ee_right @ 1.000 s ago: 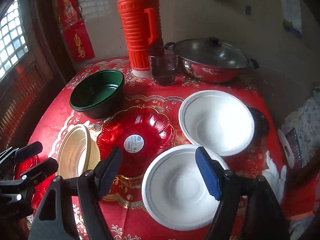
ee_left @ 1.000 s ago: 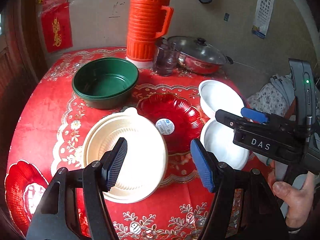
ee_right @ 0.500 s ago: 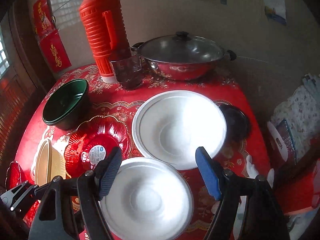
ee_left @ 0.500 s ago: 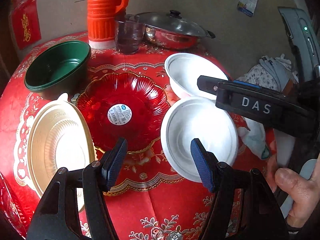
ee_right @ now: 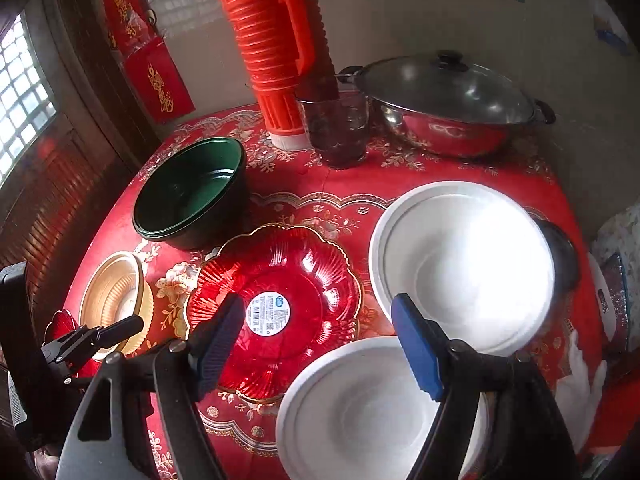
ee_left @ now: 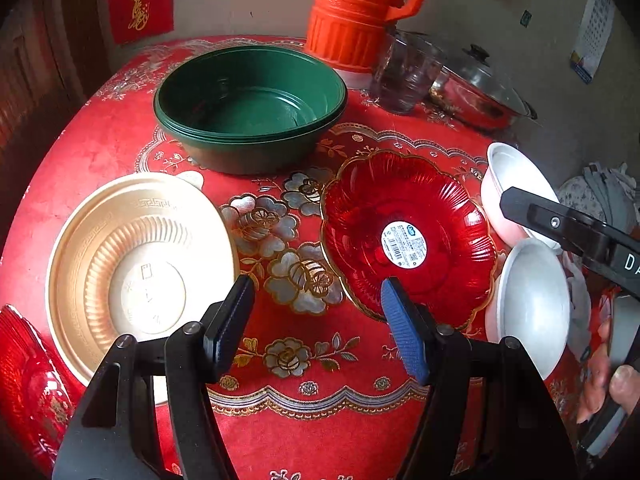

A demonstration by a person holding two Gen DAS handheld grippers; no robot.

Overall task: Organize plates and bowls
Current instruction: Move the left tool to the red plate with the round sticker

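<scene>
Nothing is stacked yet. Dark green plastic bowl (ee_left: 250, 108), gold ribbed plastic bowl (ee_left: 136, 268), red fluted glass plate (ee_left: 404, 236) and two white bowls (ee_right: 460, 264) lie separately on the bench (ee_left: 100, 140). Left tool (ee_left: 316, 320) and right tool (ee_right: 316, 344) both gape apart, holding nothing.

Round table (ee_left: 100, 148) w/ red floral cloth. On it: green bowl (ee_left: 250, 106) toward the back; gold bowl (ee_left: 136, 276) at front left; red plate (ee_left: 404, 236) w/ sticker in the middle, betw. gold bowl & two white bowls, near one (ee_right: 376, 408) & far one (ee_right: 464, 264), just beside each other. At the back: orange thermos (ee_right: 276, 44), glass cup (ee_right: 336, 130) just beside it, lidded steel pot (ee_right: 448, 104). Second red plate (ee_left: 28, 380) at far left edge. Small dark dish (ee_right: 562, 252) behind far white bowl.
</scene>
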